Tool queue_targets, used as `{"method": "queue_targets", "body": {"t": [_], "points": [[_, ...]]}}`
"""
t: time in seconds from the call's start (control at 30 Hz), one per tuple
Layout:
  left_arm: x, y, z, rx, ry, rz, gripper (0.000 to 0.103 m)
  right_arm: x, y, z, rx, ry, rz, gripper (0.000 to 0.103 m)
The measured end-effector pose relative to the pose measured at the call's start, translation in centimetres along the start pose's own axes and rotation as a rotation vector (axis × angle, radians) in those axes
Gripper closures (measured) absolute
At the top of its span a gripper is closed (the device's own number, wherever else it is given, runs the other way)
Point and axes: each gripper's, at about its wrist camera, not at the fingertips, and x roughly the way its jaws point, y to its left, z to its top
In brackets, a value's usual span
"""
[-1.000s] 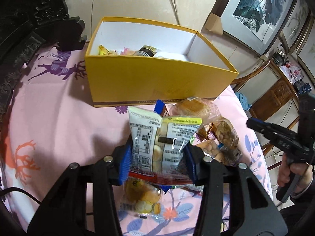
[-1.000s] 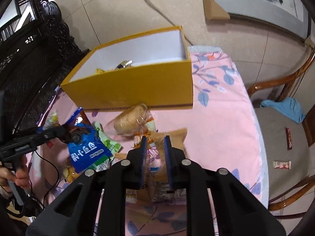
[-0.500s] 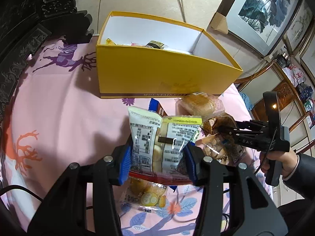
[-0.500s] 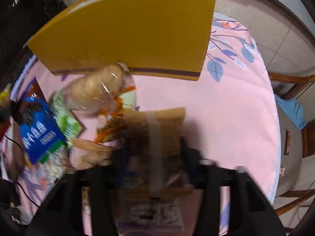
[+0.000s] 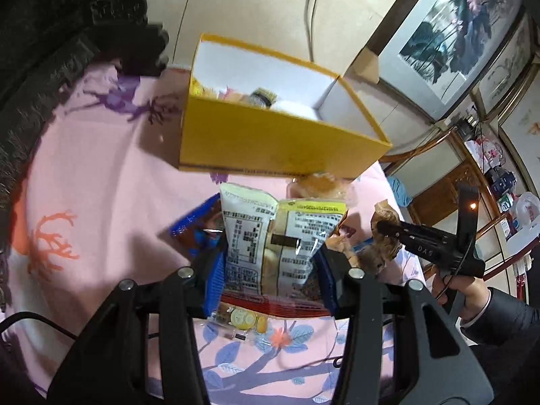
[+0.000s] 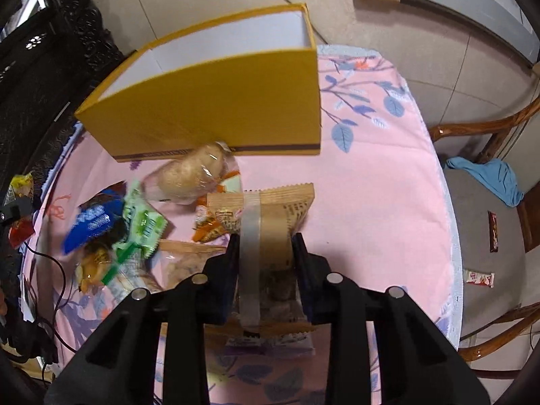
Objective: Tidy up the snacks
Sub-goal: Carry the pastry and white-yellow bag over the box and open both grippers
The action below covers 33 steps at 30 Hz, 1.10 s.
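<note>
Right wrist view: a brown snack packet (image 6: 270,222) is pinched by its lower half between the right gripper (image 6: 265,246) jaws above the bench (image 6: 371,202), short of the yellow box (image 6: 219,108); slippage of the crinkled film, or snagging on the box wall, is judged likely, while a white biscuit packet (image 5: 273,236) is clamped in the left gripper (image 5: 270,263).

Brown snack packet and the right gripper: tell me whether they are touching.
Touching. The right wrist view shows the right gripper closed on the brown snack packet, with both fingers pressed against its sides.
</note>
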Motion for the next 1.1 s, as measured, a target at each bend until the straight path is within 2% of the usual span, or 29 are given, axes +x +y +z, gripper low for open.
{"method": "queue_targets", "body": {"t": [0.13,0.33,0.63,0.87,1.1], "points": [[-0.8,-0.3,0.4,0.013,-0.018,0.022,0.056,-1.9,0.9,0.8,-0.013,-0.049,0.032,0.072],[-2.0,-2.4,2.8,0.063,-0.072,0.024,0.056,-5.7,2.5,3.8,-0.036,-0.162,0.077,0.072],[-2.8,-6.3,9.6,0.155,-0.191,-0.002,0.056,-9.6,3.6,9.6,-0.062,-0.320,0.112,0.072],[-1.2,-7.8,14.8,0.168,-0.253,0.009,0.056,-9.6,4.3,13.5,-0.079,-0.391,0.120,0.072],[2.1,-7.2,18.3,0.137,-0.255,0.052,0.056,-8.0,5.3,15.7,-0.117,-0.426,0.107,0.072]]}}
